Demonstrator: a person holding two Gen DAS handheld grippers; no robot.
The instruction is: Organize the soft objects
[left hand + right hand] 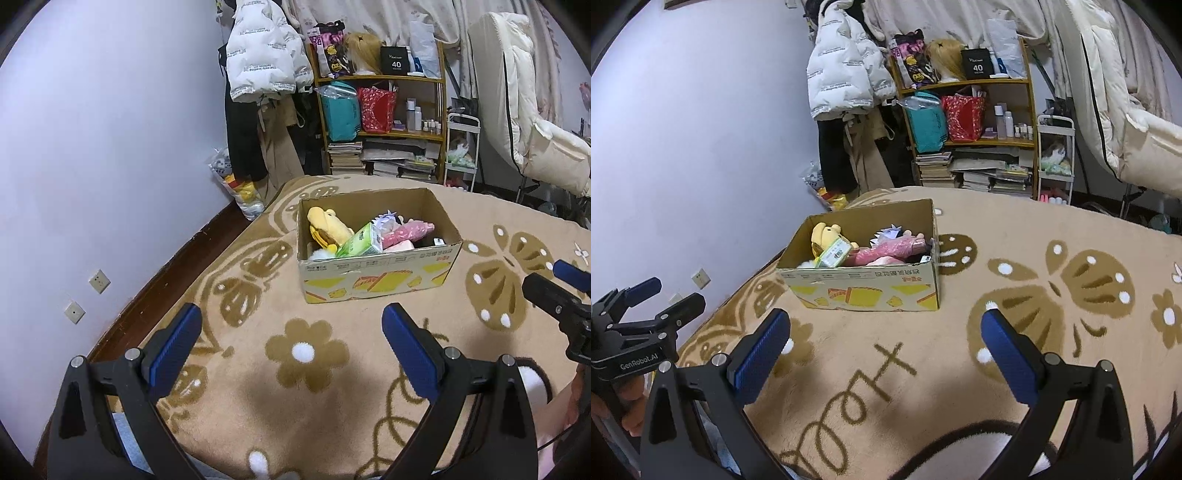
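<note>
A cardboard box (380, 275) (868, 288) stands on a tan flower-patterned blanket (314, 387) (923, 369). Inside it lie a yellow plush toy (327, 223) (825, 236), a green tissue pack (360, 242) (834, 254), a pink soft item (406, 232) (890, 249) and a small white-purple plush (386, 219) (888, 233). My left gripper (291, 325) (668, 295) hovers open in front of the box, nothing between its blue pads. My right gripper (886, 328) is also open and empty, to the right of the box's front; its tips (557, 280) show at the right edge of the left wrist view.
A lilac wall with sockets (99, 281) runs along the left edge of the bed. Behind the bed stand a wooden shelf (384, 107) with bags, bottles and books, hanging coats (258, 55), a white cart (461, 155) and white bedding (535, 122). A hand (631, 410) holds the left gripper.
</note>
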